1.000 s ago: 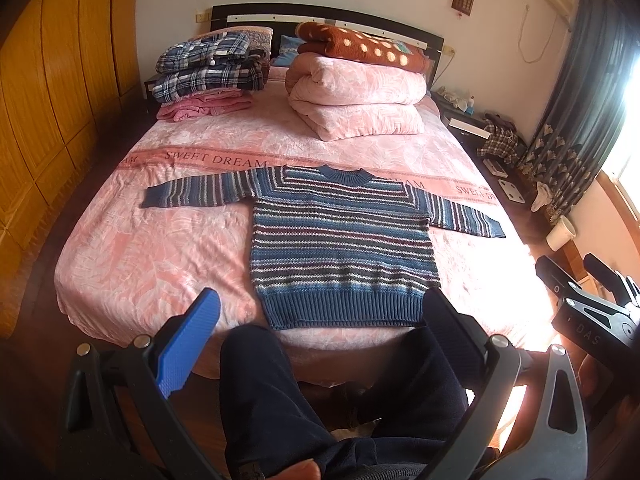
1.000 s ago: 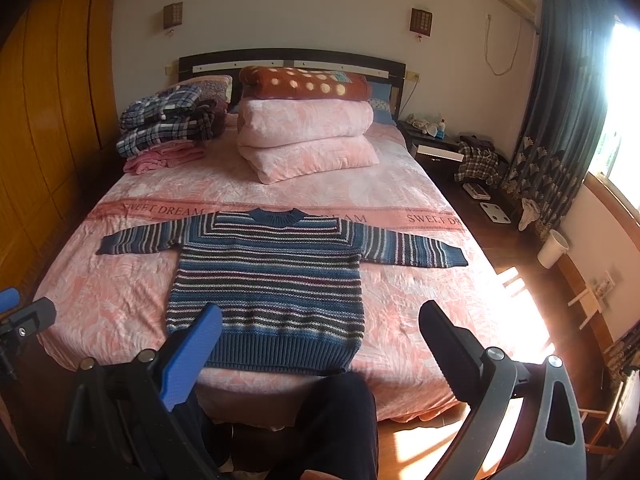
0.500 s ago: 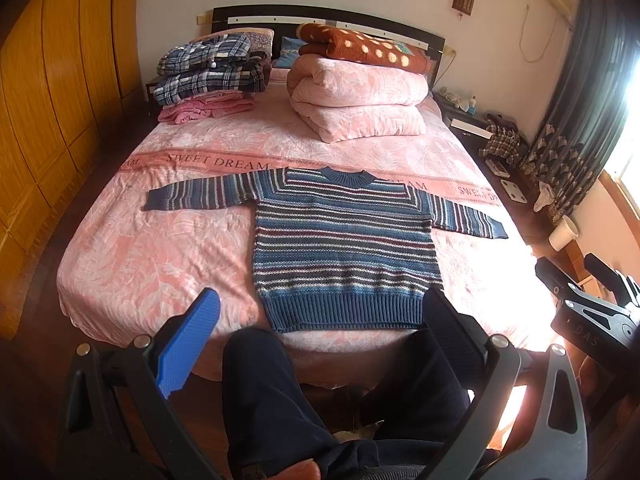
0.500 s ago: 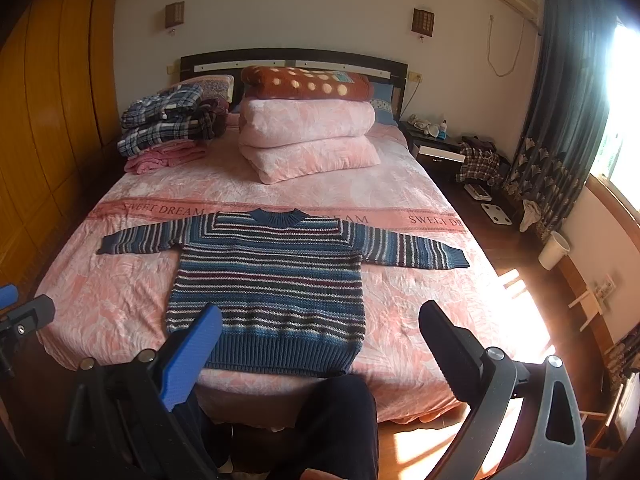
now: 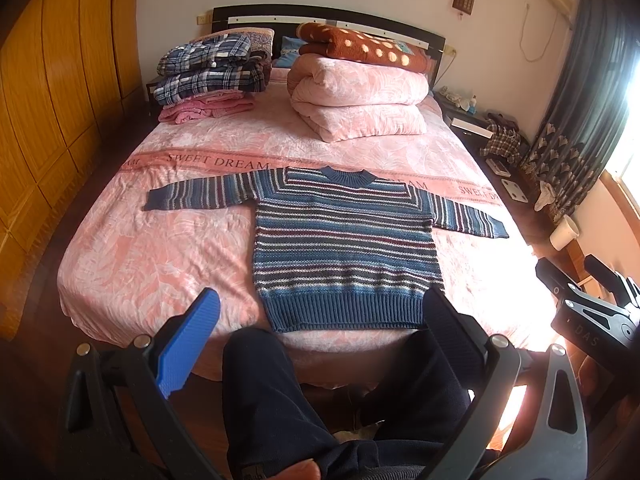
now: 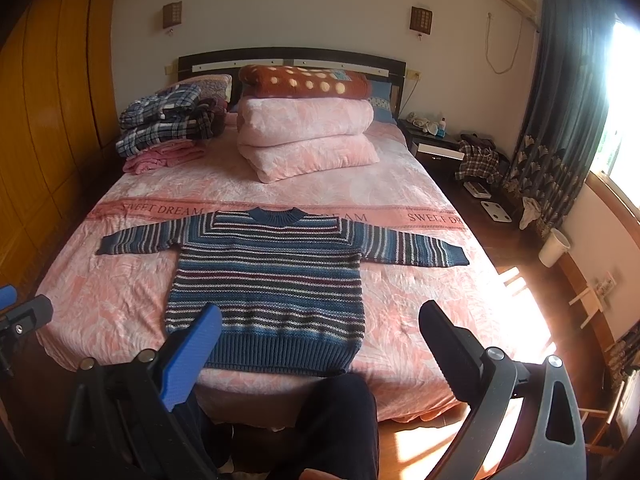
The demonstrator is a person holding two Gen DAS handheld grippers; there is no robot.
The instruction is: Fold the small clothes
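Both grippers, left (image 5: pixel 320 320) and right (image 6: pixel 320 328), were spread wide, holding nothing, short of the bed (image 5: pixel 132 248). The sweater (image 5: pixel 344 248) lay flat near the foot edge, sleeves out. Only the right view showed a stool (image 6: pixel 588 300). Farther back sat folded clothes (image 5: pixel 208 76) and a quilt (image 5: pixel 360 100).

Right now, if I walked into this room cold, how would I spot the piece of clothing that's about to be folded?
Find the pink bed. Near its foot lies a striped sweater, spread flat with both sleeves out. Unlike the plaid and pink clothes stacked by the headboard, it is unfolded, with blue, white and dark stripes.
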